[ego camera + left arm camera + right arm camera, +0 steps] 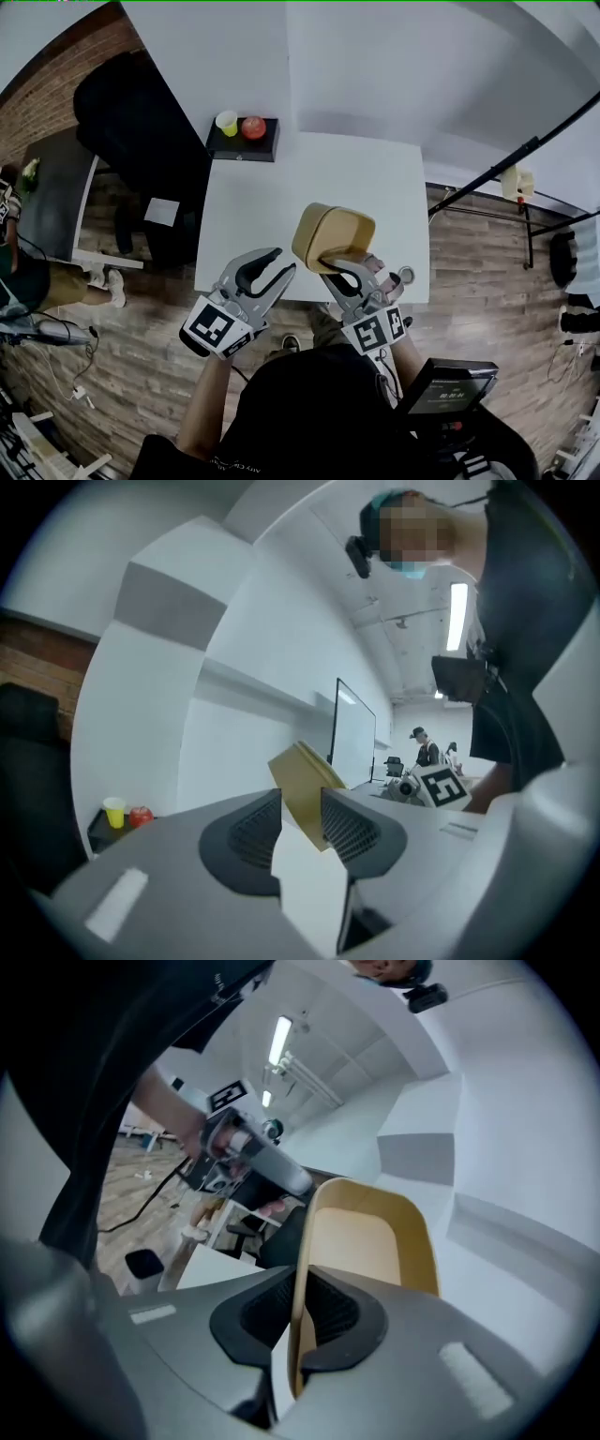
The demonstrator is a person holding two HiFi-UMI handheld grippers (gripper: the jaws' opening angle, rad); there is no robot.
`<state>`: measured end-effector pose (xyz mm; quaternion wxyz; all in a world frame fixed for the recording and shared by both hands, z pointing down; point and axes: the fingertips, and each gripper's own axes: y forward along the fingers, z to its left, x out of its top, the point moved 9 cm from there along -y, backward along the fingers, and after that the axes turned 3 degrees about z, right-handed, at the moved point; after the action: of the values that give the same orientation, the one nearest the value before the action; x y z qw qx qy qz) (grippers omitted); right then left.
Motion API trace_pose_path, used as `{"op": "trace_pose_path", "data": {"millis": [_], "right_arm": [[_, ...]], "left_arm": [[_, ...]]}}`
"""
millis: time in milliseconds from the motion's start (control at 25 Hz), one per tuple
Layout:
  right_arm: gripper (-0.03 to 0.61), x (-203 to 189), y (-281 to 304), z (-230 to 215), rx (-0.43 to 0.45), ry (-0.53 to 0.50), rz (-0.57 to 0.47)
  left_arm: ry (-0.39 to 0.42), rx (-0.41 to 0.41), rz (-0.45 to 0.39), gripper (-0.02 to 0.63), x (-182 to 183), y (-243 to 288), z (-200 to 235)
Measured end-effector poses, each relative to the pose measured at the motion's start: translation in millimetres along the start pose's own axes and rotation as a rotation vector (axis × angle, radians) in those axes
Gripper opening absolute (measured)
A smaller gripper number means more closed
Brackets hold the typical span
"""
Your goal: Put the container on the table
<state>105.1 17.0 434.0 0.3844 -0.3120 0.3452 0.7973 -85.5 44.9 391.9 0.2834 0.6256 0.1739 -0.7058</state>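
Note:
The tan, rounded container [333, 234] hangs tilted on its side over the front part of the white table [281, 206]. My right gripper [347, 267] is shut on its rim. In the right gripper view the thin wall [366, 1241] stands edge-on between the pads of that gripper [298, 1321]. My left gripper [272, 267] is just left of the container, apart from it and open. In the left gripper view the container [305, 780] shows beyond the gap of the empty left gripper [300, 832].
A black box [244, 141] at the table's far edge carries a yellow cup [226, 123] and a red apple [253, 127]. A black chair [141, 122] stands at the far left. A person [19, 262] stands at the left edge. A black device [445, 389] hangs near my right arm.

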Motion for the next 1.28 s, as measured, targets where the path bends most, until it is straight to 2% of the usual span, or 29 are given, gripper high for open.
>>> {"op": "trace_pose_path", "data": {"millis": [240, 400, 640, 720, 920, 1120, 1200, 1280], "right_arm": [[0.034, -46, 45, -33, 0.171, -0.295, 0.085], [0.032, -52, 65, -33, 0.216, -0.382, 0.107], [0.033, -41, 93, -30, 0.199, -0.442, 0.147], [0.037, -34, 102, -27, 0.191, -0.444, 0.160], [0.031, -12, 124, -20, 0.170, -0.456, 0.182], [0.034, 1, 143, -12, 0.204, -0.443, 0.221], [0.043, 4, 144, -11, 0.223, -0.369, 0.218], [0.048, 7, 140, -14, 0.241, -0.208, 0.178]], "left_arm": [[-0.323, -0.008, 0.001, 0.161, 1, 42, 58], [-0.405, -0.008, 0.029, 0.199, -12, 55, 79], [-0.536, -0.069, 0.027, 0.233, -26, 58, 120], [-0.575, -0.098, 0.017, 0.234, -27, 56, 133], [-0.674, -0.240, 0.057, 0.293, -35, 53, 157], [-0.696, -0.274, 0.047, 0.266, -38, 48, 175], [-0.702, -0.281, 0.039, 0.264, -41, 47, 183], [-0.704, -0.247, 0.056, 0.264, -48, 41, 195]]}}
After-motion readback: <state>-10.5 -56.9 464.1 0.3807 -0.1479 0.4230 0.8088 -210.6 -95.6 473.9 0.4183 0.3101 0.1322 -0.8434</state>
